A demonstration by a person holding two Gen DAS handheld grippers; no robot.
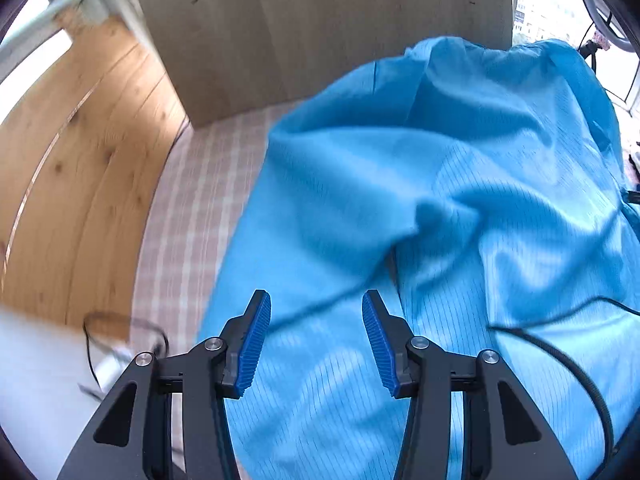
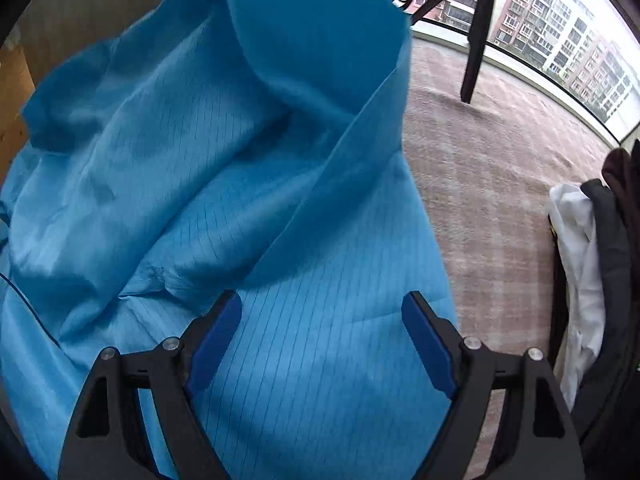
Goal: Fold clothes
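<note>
A bright blue pinstriped garment (image 1: pixel 460 184) lies rumpled on a pink checked bed cover (image 1: pixel 192 208). My left gripper (image 1: pixel 316 304) hovers open over the garment's near part, with nothing between its blue pads. In the right wrist view the same blue garment (image 2: pixel 192 168) fills the left and middle, one part folded over itself with a long straight edge. My right gripper (image 2: pixel 322 306) is open above the garment's near right corner, holding nothing. The pinkish bed cover (image 2: pixel 492 184) shows to the right of the cloth.
A wooden headboard panel (image 1: pixel 312 32) and a wood floor (image 1: pixel 72 152) lie beyond the bed on the left. A black cable (image 1: pixel 568 356) crosses the cloth. A pile of white and dark clothes (image 2: pixel 588 248) sits at right, with a black tripod leg (image 2: pixel 476 40) by the window.
</note>
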